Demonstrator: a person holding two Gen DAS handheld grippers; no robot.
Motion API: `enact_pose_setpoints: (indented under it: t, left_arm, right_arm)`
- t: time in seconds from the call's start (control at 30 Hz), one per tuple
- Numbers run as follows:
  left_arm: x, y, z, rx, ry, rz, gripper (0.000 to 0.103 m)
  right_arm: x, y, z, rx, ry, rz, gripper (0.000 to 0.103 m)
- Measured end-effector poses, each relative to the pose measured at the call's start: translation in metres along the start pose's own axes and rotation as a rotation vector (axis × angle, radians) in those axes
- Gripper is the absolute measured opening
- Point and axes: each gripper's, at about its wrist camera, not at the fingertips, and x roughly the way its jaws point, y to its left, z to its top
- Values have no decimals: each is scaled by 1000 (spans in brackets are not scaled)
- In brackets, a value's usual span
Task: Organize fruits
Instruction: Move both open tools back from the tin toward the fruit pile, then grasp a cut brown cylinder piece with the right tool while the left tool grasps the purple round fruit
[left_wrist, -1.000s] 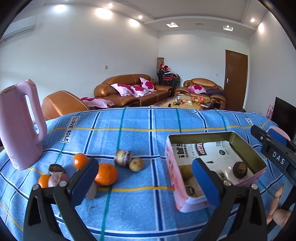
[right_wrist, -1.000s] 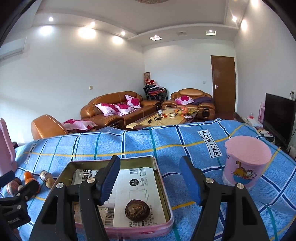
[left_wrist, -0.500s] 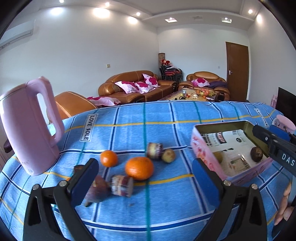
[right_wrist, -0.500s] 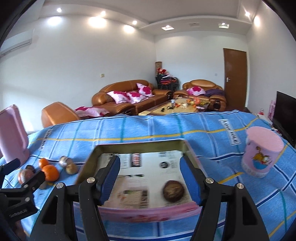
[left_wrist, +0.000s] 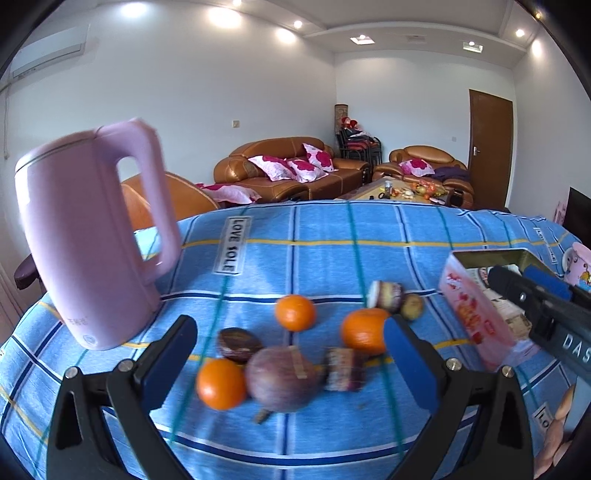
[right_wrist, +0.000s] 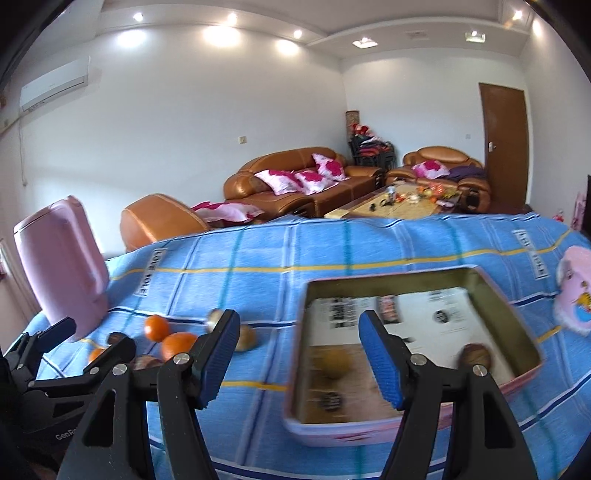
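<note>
1. A cluster of fruit lies on the table's blue checked cloth (left_wrist: 314, 229): three oranges, one nearest (left_wrist: 221, 384), one farther back (left_wrist: 295, 312) and one to the right (left_wrist: 364, 331); a large purplish-red fruit (left_wrist: 282, 378); a dark passion fruit (left_wrist: 239, 344); and small brownish pieces, blurred.
2. A pink rectangular tin (right_wrist: 413, 354), lined with printed paper, sits right of the cluster. It holds a yellowish round fruit (right_wrist: 334, 363) at its left side and a dark brown round fruit (right_wrist: 476, 356) at its right.
3. The left tool (left_wrist: 290, 356) is released, jaws spread wide, empty, with the purplish-red fruit and nearest orange lying between its fingers.
4. The right tool (right_wrist: 297, 354) is also released and empty, over the tin's left edge.
5. A pink kettle (left_wrist: 88, 240) stands left of the fruit; a pink cup (right_wrist: 574, 290) stands right of the tin.
</note>
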Motion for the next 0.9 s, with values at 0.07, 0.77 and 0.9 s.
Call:
enact_pose_setpoints:
  t: [0.07,0.77,0.9]
  left_arm:
    - [2,15,0,-7,5,11,103]
    - [23,103,-1,-188,89,116,103]
    - [20,99,0,-172,84,79,103]
  right_arm:
    - [5,12,-3,-1,15,24,68]
    - [49,96,-35,-90,316,220,68]
    - [58,89,-41,-39,371,233,68]
